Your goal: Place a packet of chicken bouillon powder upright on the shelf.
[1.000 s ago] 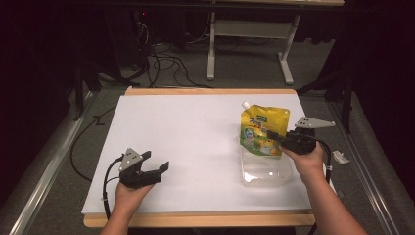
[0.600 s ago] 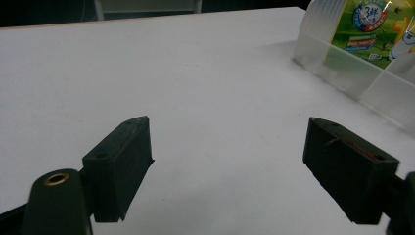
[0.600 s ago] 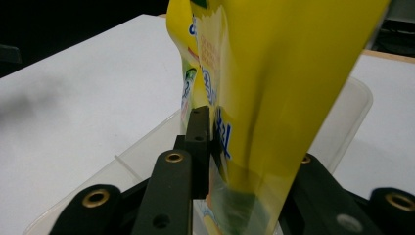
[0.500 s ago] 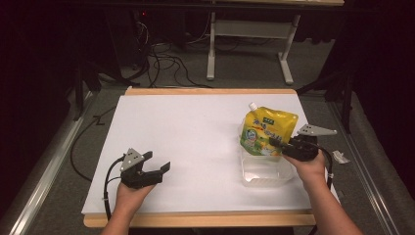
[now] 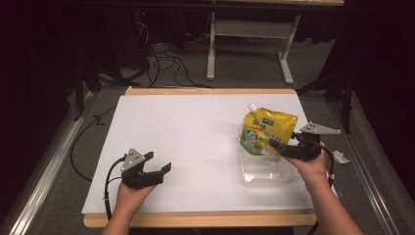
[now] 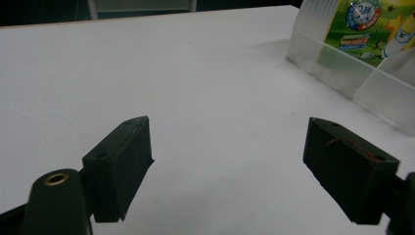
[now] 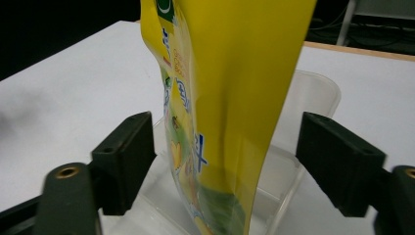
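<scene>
Your left hand (image 5: 128,195) rests low at the near left of the white table (image 5: 195,127), forearm coming in from the near edge, wrist straight. The left gripper (image 5: 159,169) in it lies close over the tabletop and points to the right and a little away from you, its grey plate on top and its cable looping back along your wrist. Its jaws stand wide apart with nothing between them; in the left gripper view there is bare white table between the two black pads (image 6: 119,164), and the clear plastic tub (image 6: 352,78) sits well beyond them at the upper right.

Your right hand (image 5: 309,165) is at the near right of the table, forearm slanting in from the bottom right corner, wrist bent so that the right gripper (image 5: 273,145) points left, toward the pouch. Its jaws have just been opening and now stand wide. In the right gripper view the yellow pouch (image 7: 230,98) hangs upright between the pads (image 7: 125,161), with a gap on each side, so neither pad presses on it.

The pouch (image 5: 266,131) stands in the far end of the tub (image 5: 264,174), its white spout at the top left and its upper part leaning away from you. The tub sits on the right half of the table, just beside your right hand.

Farther off, past the table's wooden edge, cables (image 5: 161,58) lie on the dark floor by a metal table frame (image 5: 249,34).
</scene>
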